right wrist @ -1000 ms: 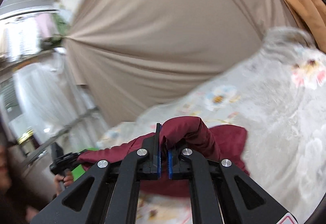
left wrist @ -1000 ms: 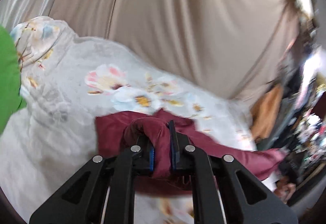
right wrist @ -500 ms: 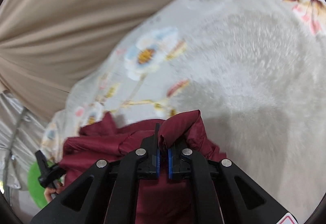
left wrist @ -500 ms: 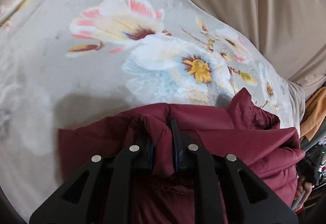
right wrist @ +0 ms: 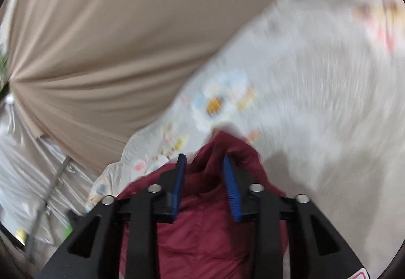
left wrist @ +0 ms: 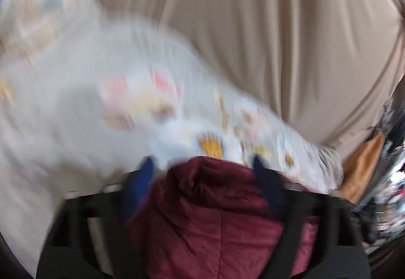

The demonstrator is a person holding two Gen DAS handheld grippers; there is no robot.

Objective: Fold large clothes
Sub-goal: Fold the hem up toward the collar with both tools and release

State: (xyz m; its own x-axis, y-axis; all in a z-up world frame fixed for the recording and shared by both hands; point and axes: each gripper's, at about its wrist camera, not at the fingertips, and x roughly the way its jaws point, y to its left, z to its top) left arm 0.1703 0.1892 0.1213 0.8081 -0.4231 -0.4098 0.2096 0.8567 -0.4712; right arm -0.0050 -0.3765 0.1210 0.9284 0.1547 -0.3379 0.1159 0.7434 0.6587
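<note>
A dark red padded jacket (left wrist: 215,215) lies on a white floral bedcover (left wrist: 76,106). My left gripper (left wrist: 202,165) is open, its blue-padded jaws spread wide on either side of a bunched fold of the jacket. In the right wrist view the same jacket (right wrist: 202,228) lies under my right gripper (right wrist: 205,160), which is also open with a raised fold between its jaws. Both views are blurred by motion.
A beige curtain (left wrist: 265,38) hangs behind the bed. An orange cloth (left wrist: 364,160) and clutter sit at the right edge in the left wrist view. A silvery sheet and a metal pole (right wrist: 53,185) stand at the left in the right wrist view.
Both grippers were shut on folds of the red jacket; now both have opened and let go. Both cameras have tilted up and are moving.
</note>
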